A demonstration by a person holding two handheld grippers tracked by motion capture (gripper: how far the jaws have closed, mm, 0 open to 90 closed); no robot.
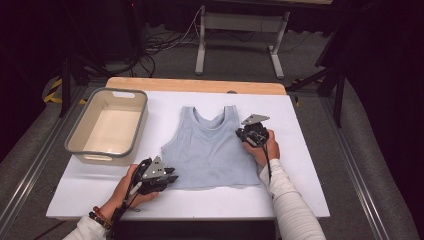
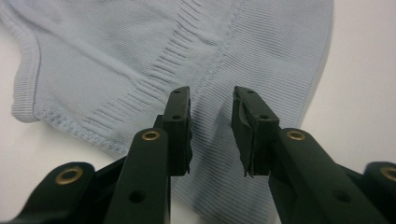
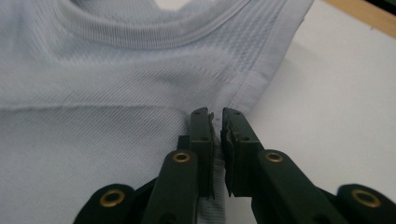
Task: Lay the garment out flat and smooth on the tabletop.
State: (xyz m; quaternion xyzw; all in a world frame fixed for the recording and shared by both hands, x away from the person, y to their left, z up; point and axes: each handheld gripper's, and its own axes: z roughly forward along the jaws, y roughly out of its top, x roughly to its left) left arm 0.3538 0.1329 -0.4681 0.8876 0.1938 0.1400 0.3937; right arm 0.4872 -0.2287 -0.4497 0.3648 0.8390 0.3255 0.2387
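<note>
Beige bin (image 1: 107, 127) sits empty at the table's far left. My left gripper (image 1: 170, 179) hovers at the hem's left corner, jaws spread, cloth beneath them. The pale blue tank top (image 1: 210, 147) lies flat mid-table. My right gripper (image 1: 243, 134) is pinching the top's right armhole edge, jaws nearly together.

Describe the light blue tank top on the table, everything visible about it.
The tank top is a pale blue ribbed knit with a scooped neckline, two wide straps and stitched hems. It lies flat and spread out on the white table, neckline away from the person, beside a beige bin. The left gripper hovers with open jaws over its bottom corner. The right gripper has its jaws nearly together at the armhole edge below one strap; whether fabric is pinched between them cannot be told.
</note>
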